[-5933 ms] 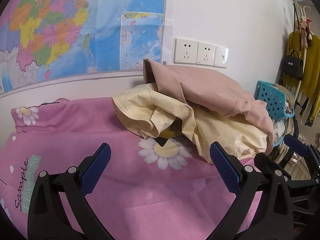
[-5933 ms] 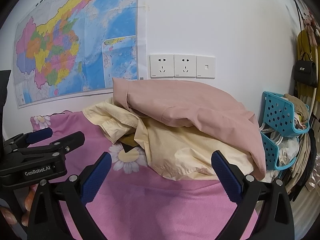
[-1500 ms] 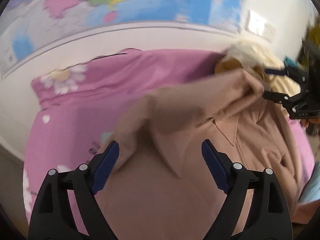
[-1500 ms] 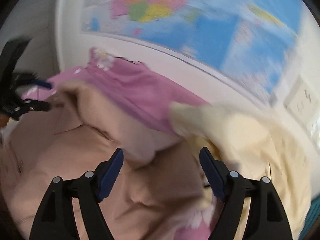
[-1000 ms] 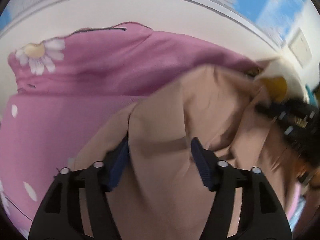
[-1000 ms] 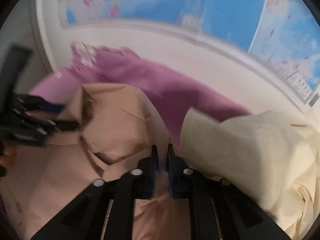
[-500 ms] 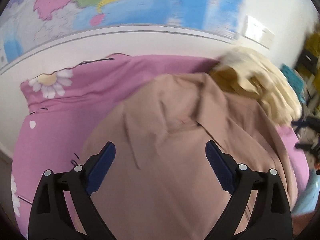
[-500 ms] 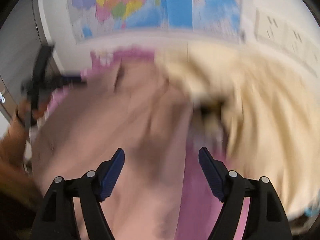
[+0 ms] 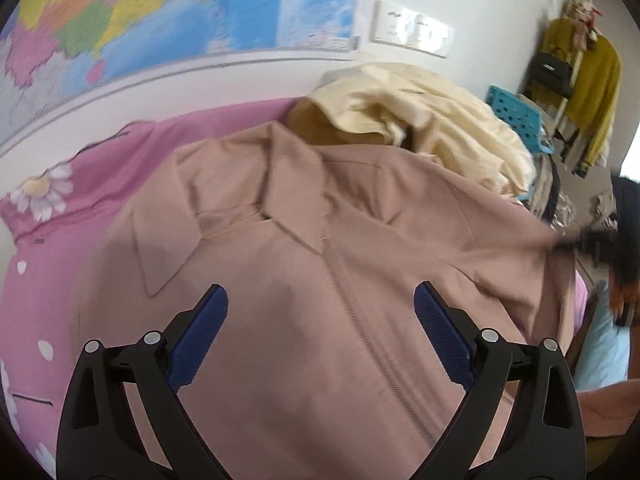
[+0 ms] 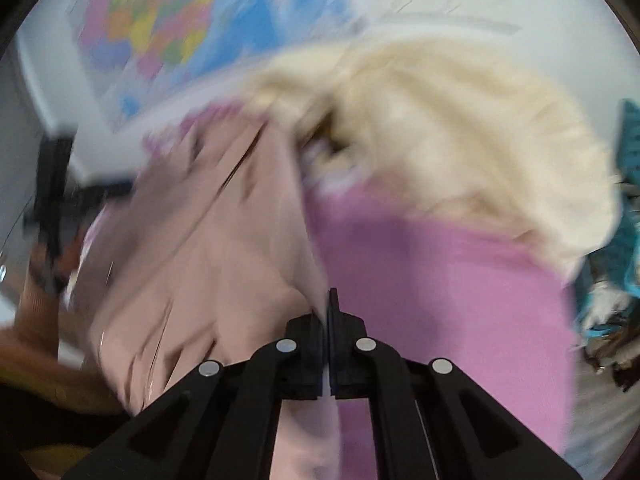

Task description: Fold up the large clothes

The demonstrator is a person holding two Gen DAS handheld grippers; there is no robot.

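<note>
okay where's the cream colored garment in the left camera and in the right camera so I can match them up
Left wrist: cream garment bunched upper centre-right, behind the pink jacket.
Right wrist: cream garment, blurred, upper right, above the pink bedsheet.
Shared landmark: wall map, upper left in both.

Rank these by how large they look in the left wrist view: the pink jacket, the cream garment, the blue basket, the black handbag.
1. Pink jacket
2. Cream garment
3. Blue basket and black handbag: similar; both sit far back, so unranked.
</note>
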